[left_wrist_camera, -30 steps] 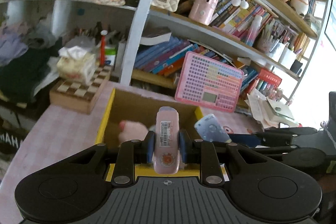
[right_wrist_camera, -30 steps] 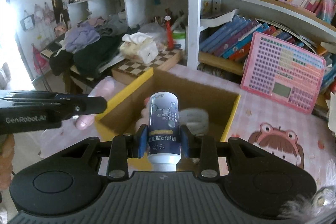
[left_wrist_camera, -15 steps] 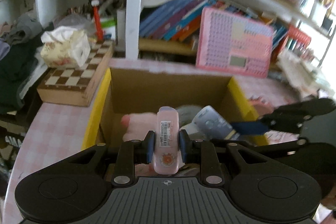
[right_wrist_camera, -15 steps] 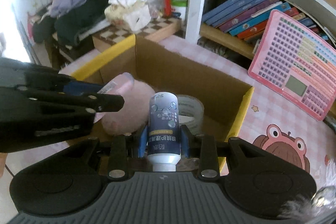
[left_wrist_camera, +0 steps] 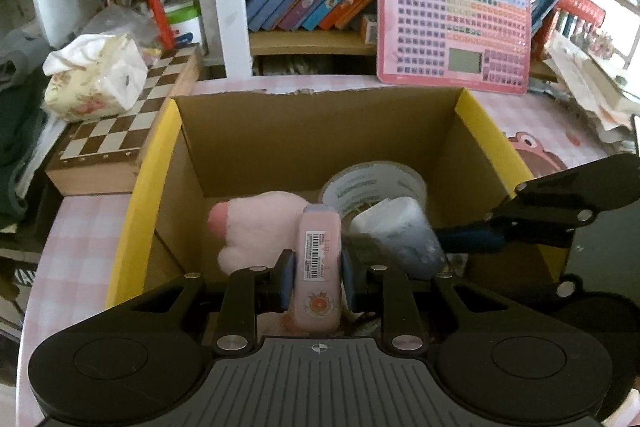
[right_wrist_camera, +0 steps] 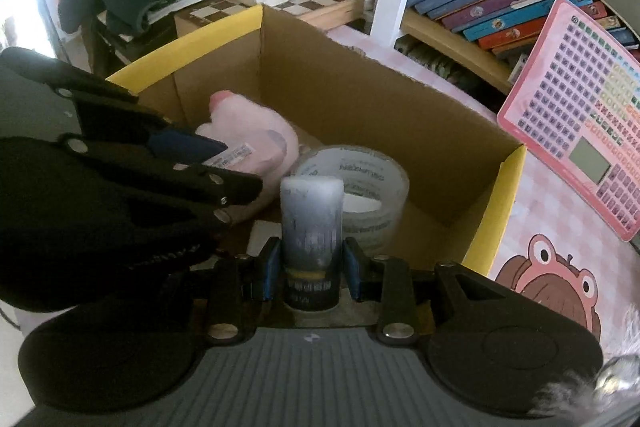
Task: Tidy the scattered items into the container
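Observation:
An open cardboard box [left_wrist_camera: 312, 131] with yellow flaps stands on the pink checked table; it also shows in the right wrist view [right_wrist_camera: 360, 99]. Inside lie a pink plush toy [left_wrist_camera: 256, 223] and a roll of clear tape [left_wrist_camera: 374, 183]. My left gripper [left_wrist_camera: 316, 275] is shut on a pink tube [left_wrist_camera: 318, 267], held over the box's near side. My right gripper [right_wrist_camera: 310, 267] is shut on a dark blue and white tube [right_wrist_camera: 312, 219], also inside the box opening, beside the tape roll [right_wrist_camera: 360, 187]. The two grippers are close side by side.
A chessboard box [left_wrist_camera: 116, 139] with a tissue pack [left_wrist_camera: 96, 79] stands left of the box. A pink keyboard toy [left_wrist_camera: 454, 27] leans on the bookshelf behind. A cartoon frog print [right_wrist_camera: 556, 279] marks the table at right. Clothes pile at far left.
Both grippers have moved forward and down into the box opening with their tubes. The box now fills more of both views.

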Tool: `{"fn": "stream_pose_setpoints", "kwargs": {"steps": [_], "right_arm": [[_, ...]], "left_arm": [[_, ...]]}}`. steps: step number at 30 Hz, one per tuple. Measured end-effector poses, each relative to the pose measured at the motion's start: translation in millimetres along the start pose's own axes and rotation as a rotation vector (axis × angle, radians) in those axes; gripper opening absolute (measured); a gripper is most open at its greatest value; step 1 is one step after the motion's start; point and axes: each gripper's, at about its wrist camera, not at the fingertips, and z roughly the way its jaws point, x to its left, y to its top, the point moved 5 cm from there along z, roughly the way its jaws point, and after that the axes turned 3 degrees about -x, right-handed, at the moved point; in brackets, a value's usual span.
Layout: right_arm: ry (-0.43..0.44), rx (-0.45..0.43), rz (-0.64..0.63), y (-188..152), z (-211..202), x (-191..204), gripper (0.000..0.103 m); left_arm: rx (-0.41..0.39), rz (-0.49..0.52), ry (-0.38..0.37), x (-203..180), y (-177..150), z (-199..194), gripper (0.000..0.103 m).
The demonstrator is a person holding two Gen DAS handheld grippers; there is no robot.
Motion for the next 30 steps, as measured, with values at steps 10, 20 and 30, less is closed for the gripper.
{"fn": "stream_pose_setpoints", "kwargs": {"steps": [10,20,30], "right_arm": [[-0.023,-0.075,0.046,10.2,-33.8,-3.7,0.049],[-0.097,-0.260,0.139,18.6,-109.3,-5.4,0.057],[-0.158,-0.354,0.191,-5.7,-177.5,18.6,0.057]], "left_arm": [[-0.123,-0.051,0.015,12.0,12.7,-34.4,0.068],[-0.298,-0.074,0.002,9.8,22.7,-113.1,0.083],[-0.381,-0.067,0.005,0.2,-2.5,-177.4,0.084]]}}
